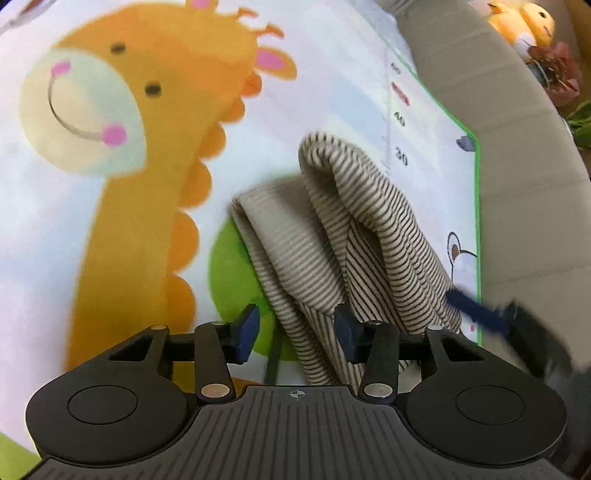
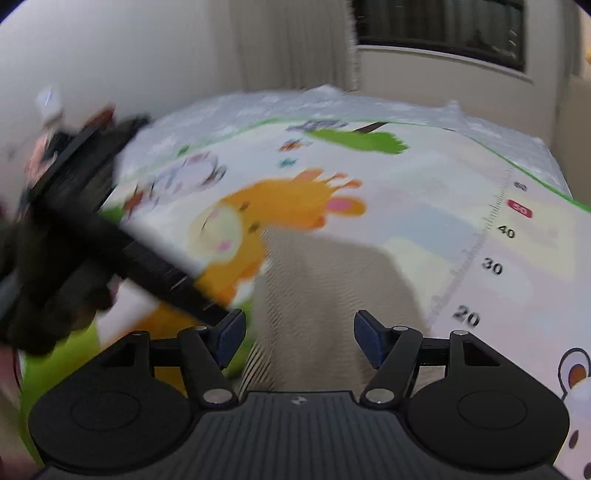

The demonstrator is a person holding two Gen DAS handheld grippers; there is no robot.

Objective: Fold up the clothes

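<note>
Bare mat beyond garment

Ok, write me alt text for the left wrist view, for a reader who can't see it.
A striped beige garment, loosely folded, lies on a play mat printed with a large orange giraffe, in front of the open left gripper. The blurred right gripper reaches the cloth's right edge; a grey sofa with a yellow plush toy sits beyond the mat.
</note>
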